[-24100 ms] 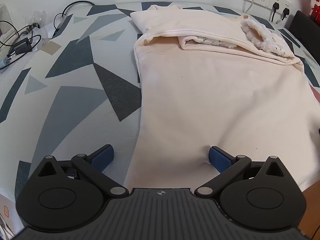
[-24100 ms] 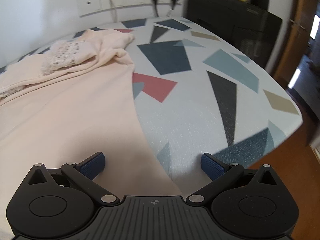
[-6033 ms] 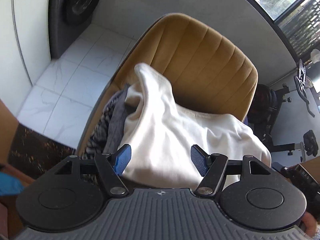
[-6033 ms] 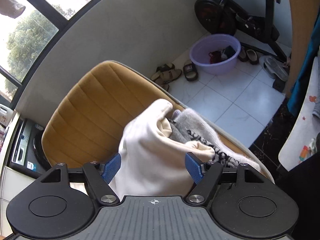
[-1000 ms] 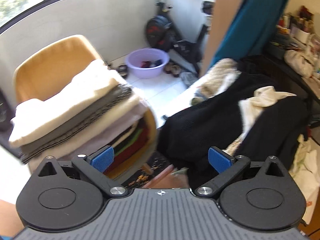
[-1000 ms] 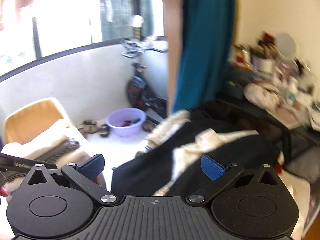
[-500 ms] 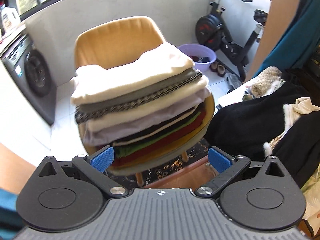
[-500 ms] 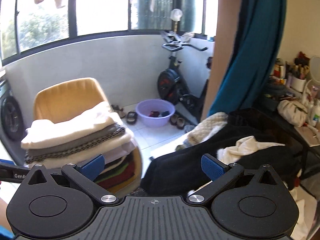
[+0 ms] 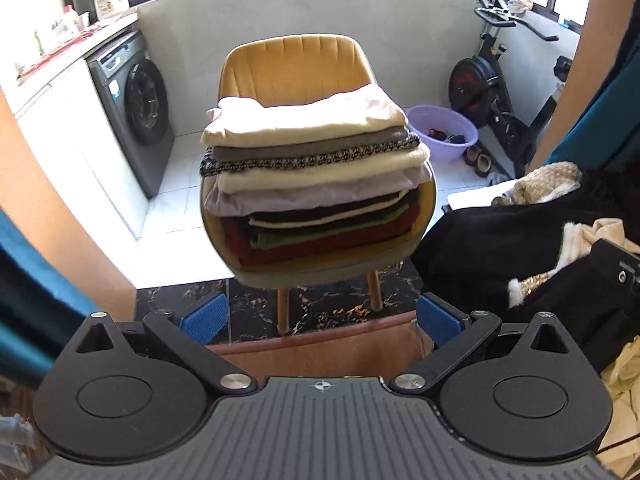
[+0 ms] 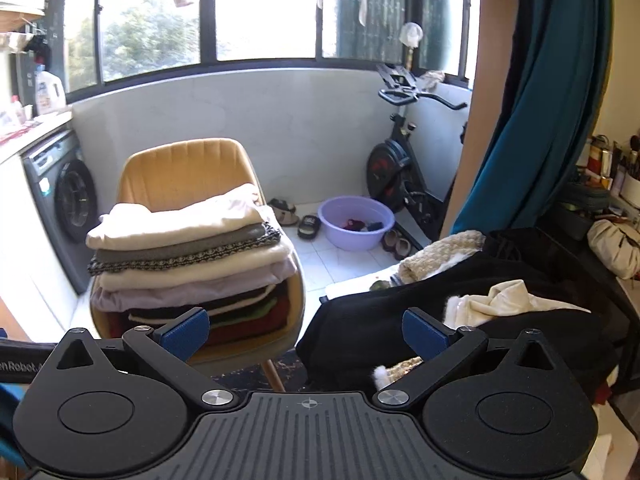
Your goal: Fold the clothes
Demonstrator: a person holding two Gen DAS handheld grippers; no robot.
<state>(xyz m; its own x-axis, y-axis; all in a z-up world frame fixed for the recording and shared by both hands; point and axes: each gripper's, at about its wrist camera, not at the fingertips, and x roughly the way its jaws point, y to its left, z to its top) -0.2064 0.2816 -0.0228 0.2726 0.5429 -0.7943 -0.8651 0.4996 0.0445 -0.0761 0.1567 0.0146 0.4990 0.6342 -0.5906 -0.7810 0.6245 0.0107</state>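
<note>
A tall stack of folded clothes (image 9: 316, 184) (image 10: 188, 268) rests on the seat of a mustard chair (image 9: 294, 66) (image 10: 186, 178), a folded cream garment (image 9: 308, 118) (image 10: 178, 218) on top. To the right lies a heap of unfolded clothes, mostly black (image 9: 516, 240) (image 10: 400, 316), with a cream piece (image 10: 504, 298) and a tan fuzzy one (image 9: 546, 182) (image 10: 444, 250) in it. My left gripper (image 9: 320, 320) is open and empty, well short of the chair. My right gripper (image 10: 306, 330) is open and empty too, between chair and heap.
A washing machine (image 9: 132, 108) (image 10: 64, 200) stands left of the chair. A purple basin (image 9: 444, 132) (image 10: 356, 222), slippers (image 10: 296, 216) and an exercise bike (image 9: 500, 76) (image 10: 400, 160) sit on the white tiled floor. A teal curtain (image 10: 536, 96) hangs at right beside an orange door frame (image 9: 52, 224).
Both views have swung from the black heap toward the chair and pulled back; the stack is now centred in the left view. Both grippers stayed open and empty.
</note>
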